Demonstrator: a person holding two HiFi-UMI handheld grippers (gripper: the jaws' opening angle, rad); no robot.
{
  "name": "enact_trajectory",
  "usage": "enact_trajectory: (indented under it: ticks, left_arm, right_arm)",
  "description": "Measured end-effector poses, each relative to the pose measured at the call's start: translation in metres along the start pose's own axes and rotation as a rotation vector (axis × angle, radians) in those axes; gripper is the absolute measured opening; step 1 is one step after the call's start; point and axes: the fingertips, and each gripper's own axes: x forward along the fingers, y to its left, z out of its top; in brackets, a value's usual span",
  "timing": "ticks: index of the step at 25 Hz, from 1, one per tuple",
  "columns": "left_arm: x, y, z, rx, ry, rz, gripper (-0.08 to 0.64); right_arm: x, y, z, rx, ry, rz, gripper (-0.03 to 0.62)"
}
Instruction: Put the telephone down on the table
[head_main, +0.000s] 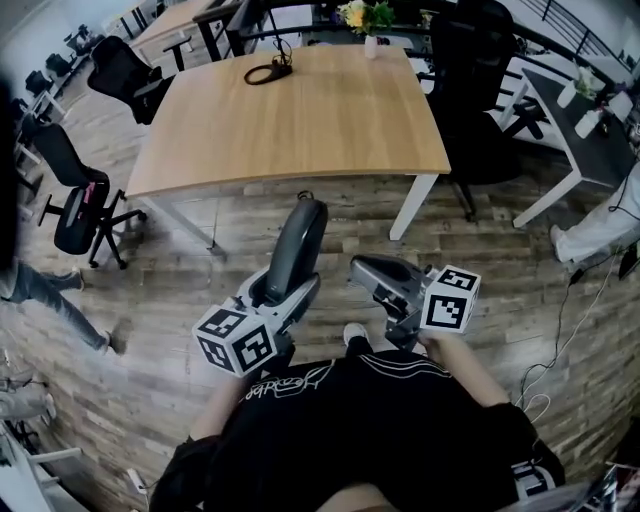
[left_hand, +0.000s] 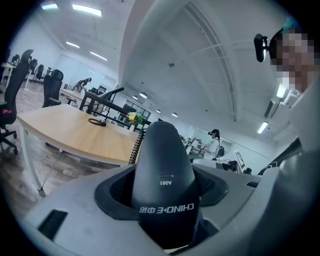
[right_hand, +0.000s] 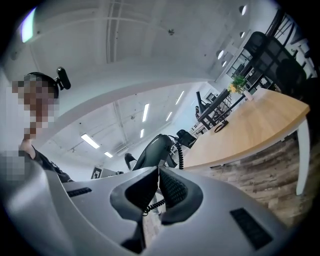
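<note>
The left claw (head_main: 270, 298) was clamped on the telephone (head_main: 297, 240), its jaws spread only as wide as the dark body they gripped on both sides. In the left gripper view the telephone (left_hand: 164, 170) filled the gap between the jaws, its rounded end sticking out toward 12 o'clock, with white print showing upside down near the grip. A coiled cord (left_hand: 135, 146) ran off behind it at about 11 o'clock.

The right claw (head_main: 372, 272) sat at 3 o'clock from the left one, apart from it, with its jaws brought together at the tips. In the right gripper view the right claw (right_hand: 157, 175) had the telephone (right_hand: 152, 152) just beyond its closed tips toward 12 o'clock. The cord (right_hand: 180, 155) hung down past the telephone at 1 o'clock, and a stretch of it showed in the slit under the tips. Whether the jaws pinched it could not be told.

The telephone was held in the air above the wooden floor, short of the table (head_main: 300, 120), which lay at 12 o'clock.
</note>
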Motion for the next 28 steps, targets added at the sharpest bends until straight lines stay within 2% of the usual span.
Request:
enact_trajectory:
  ticks: [10, 19, 28]
  left_arm:
    - [0.103, -0.001, 0.043, 0.023, -0.005, 0.001, 0.287]
    - [0.135, 0.011, 0.058, 0.024, -0.010, 0.004, 0.287]
    - [0.171, 0.061, 0.091, 0.012, -0.025, -0.003, 0.287]
  right_arm:
    - [-0.030, -0.076, 0.083, -0.018, -0.035, -0.015, 0.040]
    - [-0.028, -0.106, 0.106, -0.014, -0.037, -0.021, 0.040]
    - [0.013, -0.147, 0.140, -0.025, -0.029, -0.031, 0.040]
